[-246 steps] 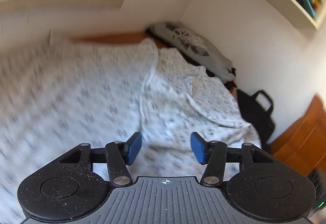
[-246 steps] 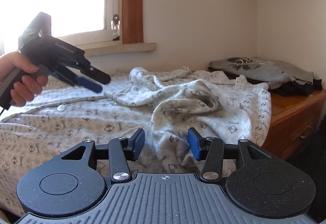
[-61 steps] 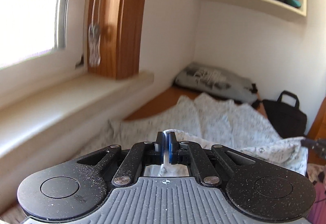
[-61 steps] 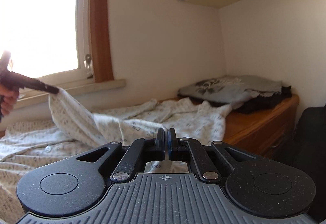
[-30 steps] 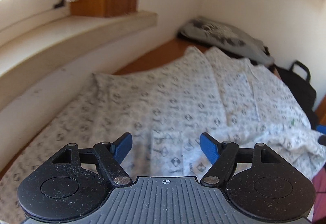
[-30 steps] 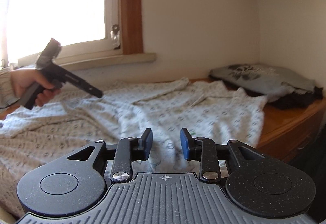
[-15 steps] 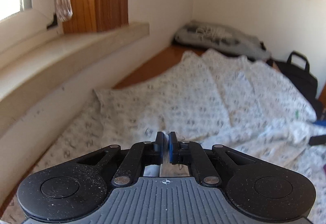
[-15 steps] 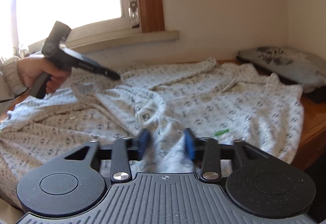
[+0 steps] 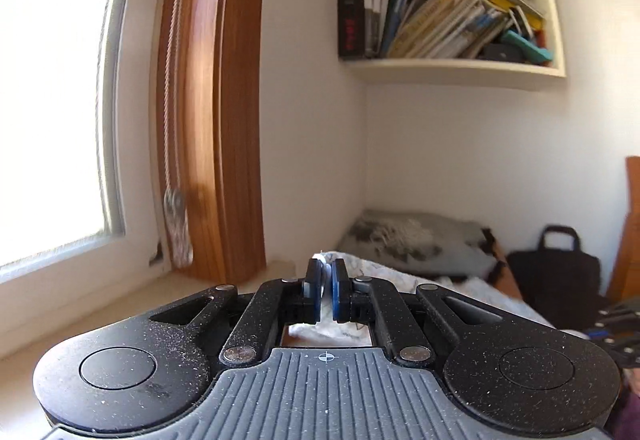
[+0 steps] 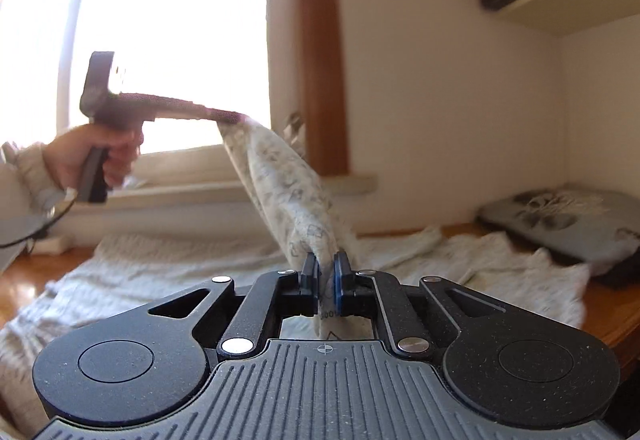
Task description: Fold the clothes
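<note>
Now the patterned garment (image 10: pixel 280 184) stretches between left tool (image 10: pixel 236 117) and right tool (image 10: pixel 326 272).

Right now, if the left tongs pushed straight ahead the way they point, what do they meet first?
Probably the grey folded clothes in the corner, with the wall right behind them. The left tongs are shut on the patterned garment, which trails ahead beneath that line. Depth is hard to judge through the fisheye.

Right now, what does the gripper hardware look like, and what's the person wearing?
Both grippers, left gripper and right gripper, are matte black with blue-padded jaws, silver pivot screws, two round discs and a ribbed grey housing bearing a crosshair mark. The left has a pistol handle trailing a dark cable. A pale knit sleeve shows.
</note>
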A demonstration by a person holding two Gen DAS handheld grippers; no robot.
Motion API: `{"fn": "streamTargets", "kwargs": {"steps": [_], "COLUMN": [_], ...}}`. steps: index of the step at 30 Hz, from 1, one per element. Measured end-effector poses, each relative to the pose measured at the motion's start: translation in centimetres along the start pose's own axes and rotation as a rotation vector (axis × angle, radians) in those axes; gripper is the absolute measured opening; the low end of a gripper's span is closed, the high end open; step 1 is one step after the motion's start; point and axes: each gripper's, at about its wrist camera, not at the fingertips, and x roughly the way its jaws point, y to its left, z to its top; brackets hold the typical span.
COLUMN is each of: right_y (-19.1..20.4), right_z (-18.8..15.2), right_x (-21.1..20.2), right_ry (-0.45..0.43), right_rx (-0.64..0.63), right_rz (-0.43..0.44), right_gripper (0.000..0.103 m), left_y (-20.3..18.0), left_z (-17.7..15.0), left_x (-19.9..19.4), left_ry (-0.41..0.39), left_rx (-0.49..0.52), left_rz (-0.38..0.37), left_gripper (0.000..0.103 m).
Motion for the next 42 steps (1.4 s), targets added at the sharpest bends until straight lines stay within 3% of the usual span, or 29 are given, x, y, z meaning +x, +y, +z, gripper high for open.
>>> {"fn": "streamTargets", "kwargs": {"steps": [2, 7, 11, 12, 14, 19, 22, 25, 31, 33, 39, 40, 42], "right_y": [0.6, 0.9, 0.2, 0.2, 0.1, 0.1, 1.7, 3.3, 5.3, 6.3, 9.3, 9.5, 9.2], "right_z": [-0.7, -1.9, -2.2, -2.2, -2.1, -2.0, -1.9, -2.0, -1.2, -0.5, -0.5, -0.8, -0.6], "right_x": [0.8, 2.1, 1.5, 1.5, 1.4, 1.3, 2.3, 3.4, 4.7, 4.7, 5.6, 5.8, 5.7], "right_ry": [0.058, 0.141, 0.16, 0.162, 0.167, 0.181, 0.218, 0.265, 0.359, 0.387, 0.526, 0.542, 0.556], "right_rx": [0.01, 0.013, 0.018, 0.016, 0.012, -0.004, -0.058, -0.12, -0.224, -0.275, -0.466, -0.498, -0.522], "right_rz": [0.068, 0.126, 0.097, 0.09, 0.076, 0.041, 0.046, 0.066, 0.104, 0.109, 0.078, 0.054, 0.028], "right_gripper": [0.011, 0.03, 0.032, 0.032, 0.033, 0.034, 0.034, 0.034, 0.035, 0.038, 0.038, 0.036, 0.004], "left_y": [0.6, 3.8, 5.7, 5.7, 5.3, 3.1, 1.9, 1.6, 1.7, 1.5, 1.7, 1.8, 2.1], "left_z": [-2.1, -8.1, -9.7, -9.7, -9.6, -9.9, -10.8, -11.6, -11.6, -11.3, -10.8, -10.7, -10.4], "left_x": [-0.8, -1.7, -2.3, -2.3, -1.9, -0.7, 0.2, 0.9, 0.3, -0.5, -2.8, -3.0, -3.4], "left_ry": [0.075, 0.256, 0.296, 0.294, 0.289, 0.305, 0.328, 0.343, 0.311, 0.28, 0.238, 0.245, 0.255], "left_rx": [-0.007, -0.08, -0.143, -0.154, -0.16, -0.131, -0.106, -0.097, -0.091, -0.092, -0.122, -0.116, -0.115], "left_rz": [0.004, 0.097, 0.145, 0.14, 0.126, 0.064, 0.068, 0.078, 0.054, 0.046, 0.01, -0.002, -0.023], "left_gripper": [0.006, 0.007, 0.009, 0.015, 0.041, 0.064, 0.065, 0.062, 0.011, 0.005, 0.005, 0.005, 0.005]}}
